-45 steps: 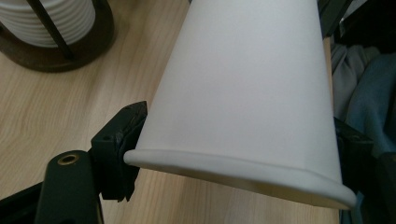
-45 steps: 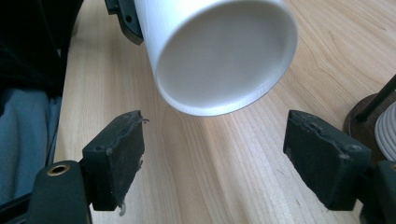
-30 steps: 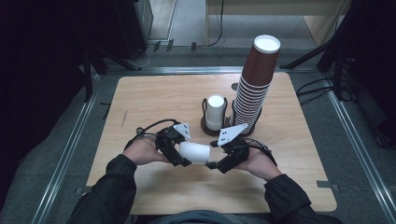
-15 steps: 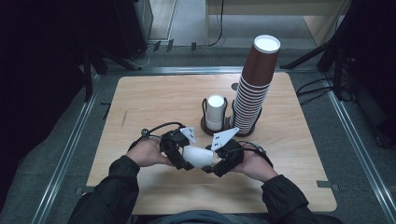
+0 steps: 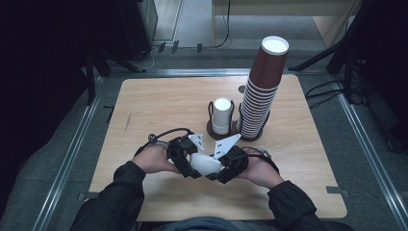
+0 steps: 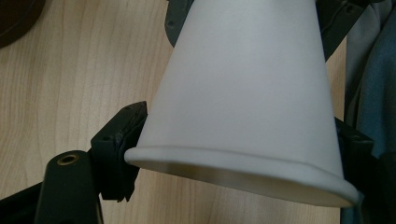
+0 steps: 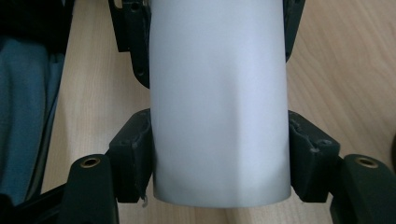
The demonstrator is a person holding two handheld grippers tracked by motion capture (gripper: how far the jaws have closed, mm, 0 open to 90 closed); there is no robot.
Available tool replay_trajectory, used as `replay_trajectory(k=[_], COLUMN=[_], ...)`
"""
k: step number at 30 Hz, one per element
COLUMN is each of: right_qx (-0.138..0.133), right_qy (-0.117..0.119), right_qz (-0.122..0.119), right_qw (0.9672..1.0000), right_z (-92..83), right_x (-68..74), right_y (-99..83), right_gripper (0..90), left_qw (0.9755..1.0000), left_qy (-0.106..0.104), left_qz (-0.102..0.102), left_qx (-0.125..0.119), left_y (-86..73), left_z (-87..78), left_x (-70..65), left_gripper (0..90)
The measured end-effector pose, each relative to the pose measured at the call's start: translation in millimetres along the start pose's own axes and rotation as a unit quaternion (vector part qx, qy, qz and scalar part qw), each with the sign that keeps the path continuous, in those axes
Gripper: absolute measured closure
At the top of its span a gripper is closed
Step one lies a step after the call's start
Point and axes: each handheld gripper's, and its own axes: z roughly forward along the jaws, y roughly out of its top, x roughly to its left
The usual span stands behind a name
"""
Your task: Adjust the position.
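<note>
The white cup (image 5: 206, 163) lies on its side between my two claws, held up just above the near middle of the table (image 5: 159, 110). My left claw (image 5: 185, 161) is clenched on the wide end: in the left gripper view the cup (image 6: 247, 93) has its rolled rim toward the camera, with a black pad pressed against the wall just behind the rim on each side. My right claw (image 5: 226, 166) has the narrow bottom end. In the right gripper view the cup (image 7: 217, 102) runs straight away from the camera and my two pads sit flush against its sides near the base; those jaws have just been closing, with the cup between them, and now they grasp it. My hands meet over the table's front part, sleeves coming in from below.

Farther back on the table, well apart from my claws, a second white cup (image 5: 222, 115) stands in a dark round holder (image 5: 211, 129). Just beside it, a tall stack of brown cups (image 5: 262, 91) leans slightly.
</note>
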Motion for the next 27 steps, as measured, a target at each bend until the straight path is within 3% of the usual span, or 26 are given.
replay_trajectory(k=[9,15,22,26,27], right_qx=[0.0,-0.004,-0.024,-0.031,-0.031], right_qy=[0.008,0.0,0.004,-0.004,-0.006], right_qz=[0.007,0.016,0.029,0.025,0.026], right_qw=[0.9999,0.9999,0.9993,0.9992,0.9992], right_z=[-2.6,-8.1,-15.9,-18.5,-19.1], right_x=[-2.7,-7.1,-11.3,-12.4,-12.4], right_y=[-0.2,-4.0,-7.4,-8.6,-8.7], right_gripper=[34.2,34.0,33.9,33.7,33.8], left_qw=[0.9999,0.9992,0.9975,0.9964,0.9959], left_qy=[-0.002,0.013,0.011,0.017,0.01], left_qz=[-0.011,-0.018,-0.035,-0.036,-0.04], left_qx=[-0.008,-0.033,-0.06,-0.074,-0.08], left_y=[-1.2,-6.4,-15.2,-19.7,-20.7], left_z=[-1.7,-9.6,-17.8,-22.3,-23.4], left_x=[0.9,3.6,7.2,8.9,9.3], left_gripper=[15.0,9.2,9.3,9.3,9.3])
